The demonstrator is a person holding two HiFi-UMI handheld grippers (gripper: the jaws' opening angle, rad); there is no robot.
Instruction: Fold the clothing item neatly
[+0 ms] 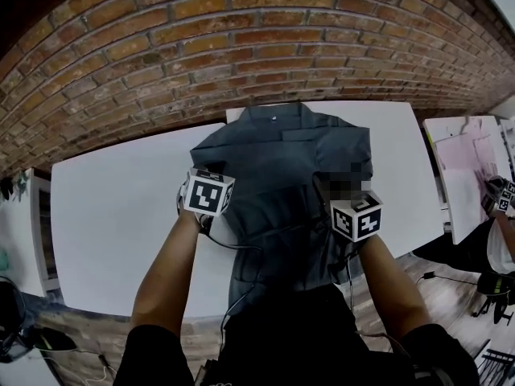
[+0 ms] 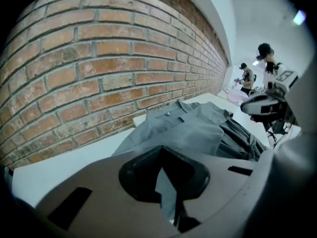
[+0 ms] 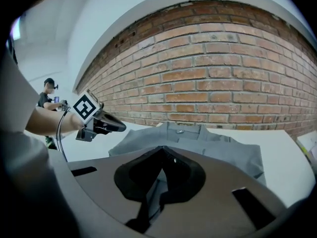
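My left gripper point(image 2: 163, 175) and right gripper point(image 3: 159, 173) are each clamped on the shirt point(image 1: 282, 175) - its near end, I think - collar point(image 1: 273, 116) by the tabletop's point(image 1: 113, 215) far edge. Mid-fold; next, carry both corners evenly towards the collar.

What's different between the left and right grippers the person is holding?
The left gripper holds the grey shirt farther up, towards its collar; the right gripper holds it nearer the person. The left gripper's cube shows one marker face head-on; the right gripper's cube shows two, corner-on. Shared: both pairs of jaws are shut on shirt fabric.
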